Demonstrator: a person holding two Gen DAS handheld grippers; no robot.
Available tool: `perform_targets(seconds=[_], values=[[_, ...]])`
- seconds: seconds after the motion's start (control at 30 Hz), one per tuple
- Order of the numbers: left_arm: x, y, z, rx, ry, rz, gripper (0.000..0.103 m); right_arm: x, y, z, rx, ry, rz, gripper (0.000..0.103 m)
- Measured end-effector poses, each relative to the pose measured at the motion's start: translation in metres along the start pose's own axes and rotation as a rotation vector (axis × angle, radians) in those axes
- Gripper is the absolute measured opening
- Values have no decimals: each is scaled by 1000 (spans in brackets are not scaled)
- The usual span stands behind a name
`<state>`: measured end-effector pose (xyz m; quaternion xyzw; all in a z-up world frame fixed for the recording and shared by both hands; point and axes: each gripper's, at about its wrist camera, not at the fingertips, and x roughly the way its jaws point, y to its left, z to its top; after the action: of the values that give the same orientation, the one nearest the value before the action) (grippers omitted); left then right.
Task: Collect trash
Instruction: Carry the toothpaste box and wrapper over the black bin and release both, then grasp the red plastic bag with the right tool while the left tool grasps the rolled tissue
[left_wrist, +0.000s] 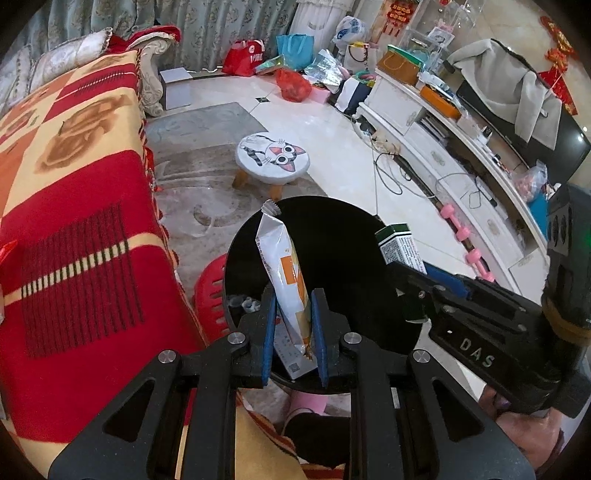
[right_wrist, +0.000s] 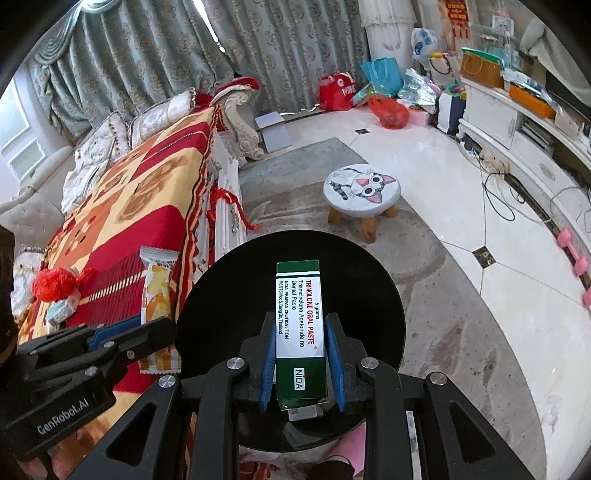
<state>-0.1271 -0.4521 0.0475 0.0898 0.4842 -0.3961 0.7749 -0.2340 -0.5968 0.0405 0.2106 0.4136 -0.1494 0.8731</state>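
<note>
My left gripper (left_wrist: 293, 332) is shut on a white and orange snack wrapper (left_wrist: 286, 280) and holds it over the open black trash bin (left_wrist: 347, 236). My right gripper (right_wrist: 301, 354) is shut on a green and white oral paste box (right_wrist: 300, 325), also above the bin (right_wrist: 229, 295). In the left wrist view the right gripper (left_wrist: 410, 280) comes in from the right with the box (left_wrist: 400, 245). In the right wrist view the left gripper (right_wrist: 155, 325) is at the left with the wrapper (right_wrist: 159, 291). Some small trash lies at the bin's bottom.
A sofa with a red and yellow blanket (left_wrist: 74, 184) is at the left, with a red crumpled wrapper (right_wrist: 55, 284) on it. A cat-face stool (left_wrist: 271, 155) stands beyond the bin. A red stool (left_wrist: 210, 291), white TV cabinet (left_wrist: 461, 177) and pink dumbbells (left_wrist: 465, 236) are nearby.
</note>
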Motion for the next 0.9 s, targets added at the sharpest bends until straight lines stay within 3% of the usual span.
perform_targets(seconds=[0.03,0.07,0.1,0.17,0.5,0.9], values=[[0,0,0,-1,-1,0,23,0,-1,0,6,0,-6,31],[-1,1,0,-7,-4,-5,32,-1,-1,0,10,1,-8,37],[-2,1,0,-12,-7,-8,43,-2,0,0,10,-1,-5,38],[-5,5,-1,-27,-20,-14,49,-4,2,0,1,-4,-10,38],[-33,26,-9,-72,-59,79,49,-5,19,-4,-20,7,0,38],[-77,71,-36,-127,-105,211,49,1,81,-13,-103,40,68,40]])
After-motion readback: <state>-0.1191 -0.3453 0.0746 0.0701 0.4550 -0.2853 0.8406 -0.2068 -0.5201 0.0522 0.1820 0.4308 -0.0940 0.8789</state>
